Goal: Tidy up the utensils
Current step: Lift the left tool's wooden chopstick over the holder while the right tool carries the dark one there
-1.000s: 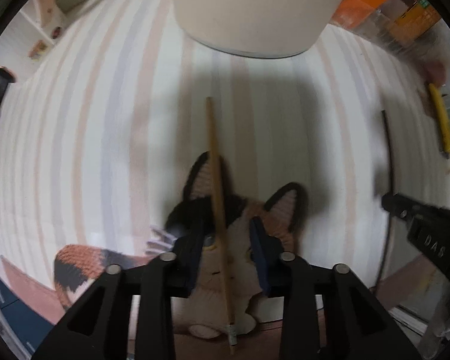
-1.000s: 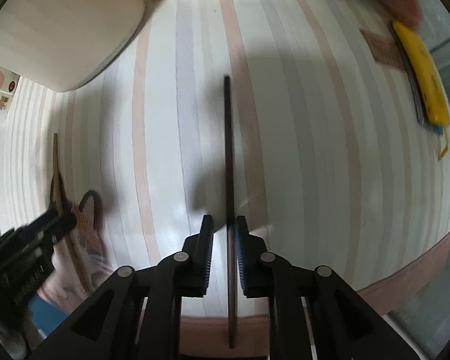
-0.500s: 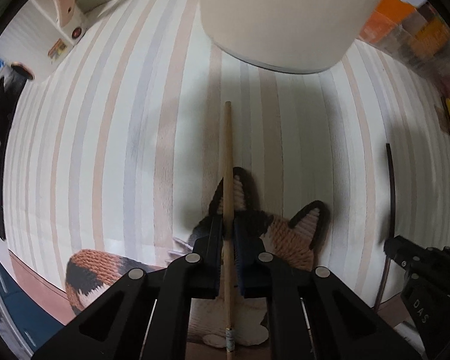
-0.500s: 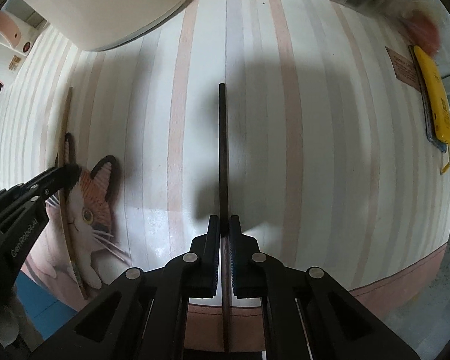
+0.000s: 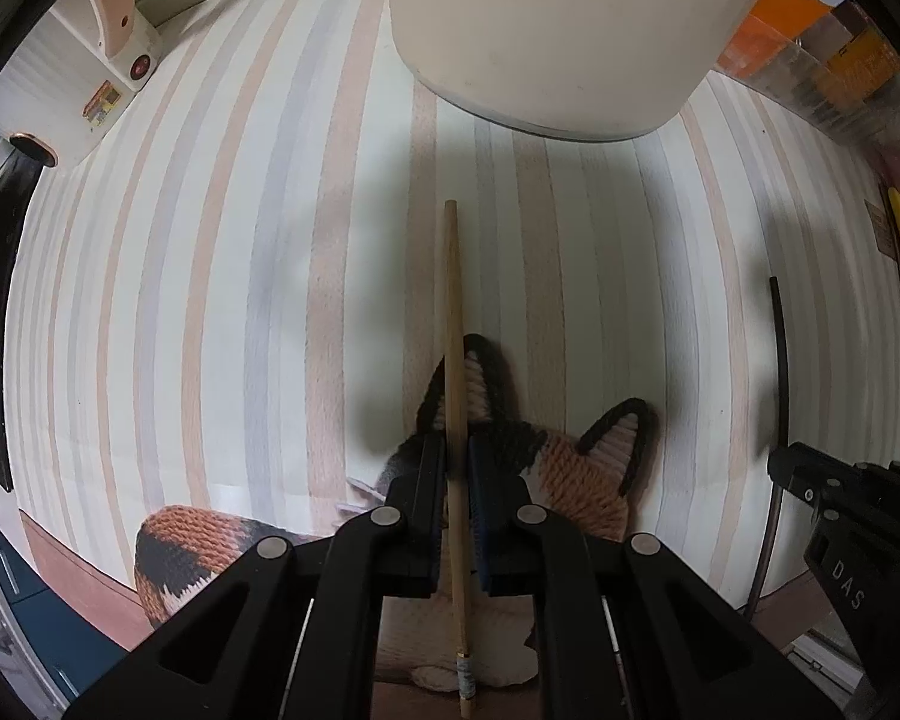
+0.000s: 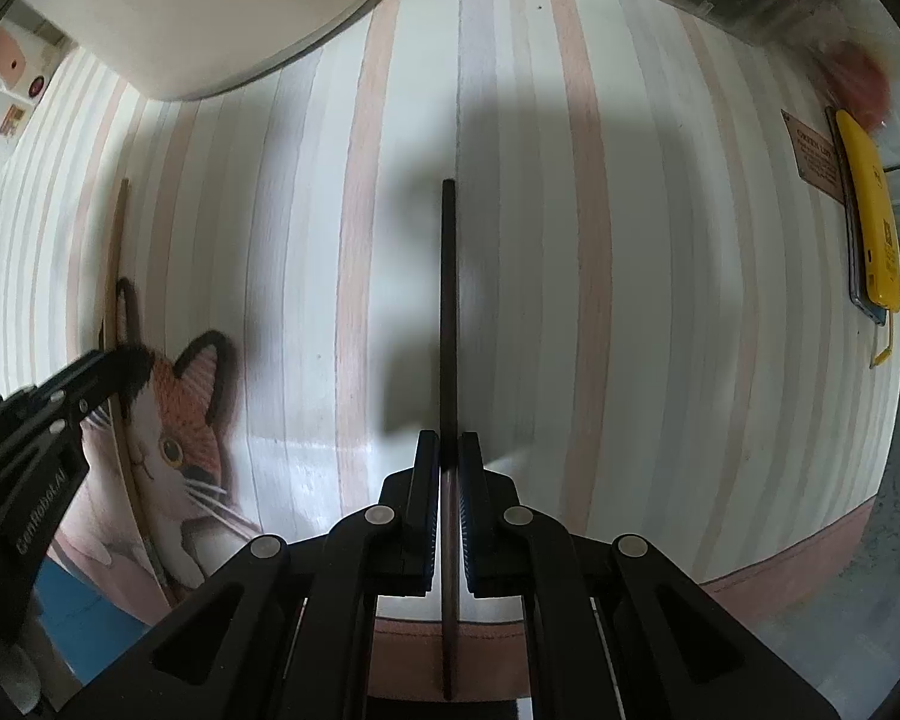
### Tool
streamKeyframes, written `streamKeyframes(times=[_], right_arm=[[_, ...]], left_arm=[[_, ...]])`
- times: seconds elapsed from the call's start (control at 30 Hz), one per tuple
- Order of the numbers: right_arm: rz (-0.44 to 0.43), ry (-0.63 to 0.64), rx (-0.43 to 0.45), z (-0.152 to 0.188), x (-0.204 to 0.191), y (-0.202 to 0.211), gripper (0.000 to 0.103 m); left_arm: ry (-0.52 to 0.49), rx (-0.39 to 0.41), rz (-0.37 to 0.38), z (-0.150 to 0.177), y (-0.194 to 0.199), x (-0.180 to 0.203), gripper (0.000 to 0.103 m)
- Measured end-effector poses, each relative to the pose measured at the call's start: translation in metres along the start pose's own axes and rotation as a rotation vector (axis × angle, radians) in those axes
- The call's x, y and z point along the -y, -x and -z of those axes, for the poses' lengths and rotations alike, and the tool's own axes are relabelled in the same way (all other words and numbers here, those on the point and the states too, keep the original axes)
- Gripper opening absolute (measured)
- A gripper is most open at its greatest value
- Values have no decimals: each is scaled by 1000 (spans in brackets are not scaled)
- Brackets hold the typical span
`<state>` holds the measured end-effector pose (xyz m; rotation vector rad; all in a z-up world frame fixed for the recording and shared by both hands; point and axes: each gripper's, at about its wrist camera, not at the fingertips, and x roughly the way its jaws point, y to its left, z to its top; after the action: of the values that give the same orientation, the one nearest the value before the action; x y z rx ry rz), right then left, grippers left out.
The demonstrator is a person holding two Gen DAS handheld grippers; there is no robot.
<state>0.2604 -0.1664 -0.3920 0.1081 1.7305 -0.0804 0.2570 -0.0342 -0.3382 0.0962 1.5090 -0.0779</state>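
While left tongs (image 5: 457, 468) pinch the wooden chopstick (image 5: 453, 324), right tongs (image 6: 448, 462) pinch the dark chopstick (image 6: 448, 300).

Below me lies a striped cloth (image 5: 210, 300) covering the bench, printed with a calico cat (image 6: 180, 420) near its front edge. A large cream container (image 5: 546, 30) stands at the far side. A yellow object (image 6: 873, 210) lies at my right edge.

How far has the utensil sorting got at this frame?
Done: each gripper has closed on a chopstick. In hand: the left gripper clamps the light wooden chopstick over the cat mat; the right gripper clamps the dark chopstick. Left: nothing looks stowed yet; both sticks still need carrying, perhaps to the cream container.
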Motion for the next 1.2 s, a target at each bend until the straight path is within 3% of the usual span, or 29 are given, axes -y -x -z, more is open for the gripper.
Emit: streamKeyframes(times=[0.37,0.7,1.2], right_arm=[[-51,-71,105,10,17,23,6],[-94,-107,284,16,37,87,6],[-122,-112,528,23,49,178,5]], left_arm=[[18,103,-53,11,21,-6,5],[48,233,18,18,85,-7,4],[39,442,55,10,164,-6,4]])
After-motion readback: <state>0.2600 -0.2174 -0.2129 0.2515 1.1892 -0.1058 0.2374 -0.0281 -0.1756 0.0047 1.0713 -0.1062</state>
